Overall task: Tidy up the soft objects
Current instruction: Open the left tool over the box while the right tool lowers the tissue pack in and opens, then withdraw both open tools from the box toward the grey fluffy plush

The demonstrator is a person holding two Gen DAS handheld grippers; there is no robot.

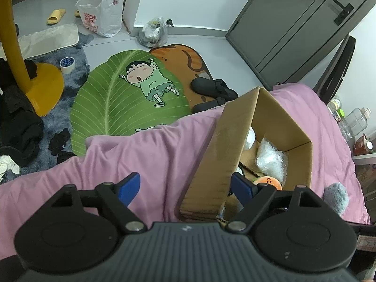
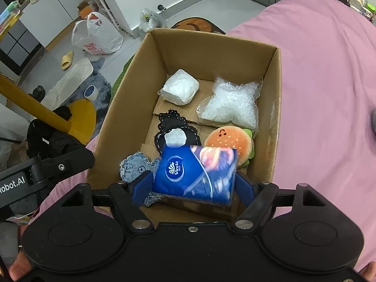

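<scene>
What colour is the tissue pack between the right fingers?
Blue, with white Vinda branding: the tissue pack shows best in the right wrist view.

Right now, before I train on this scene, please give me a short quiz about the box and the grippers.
1. True or false: the box stands on the floor.
2. What does the right gripper have between its fingers? A tissue pack, B tape roll, C slipper.
3. Fill in: the toy by the box's right wall is a ____.
Key: 1 false, it stands on the pink bedcover. 2 A. 3 burger.
</scene>
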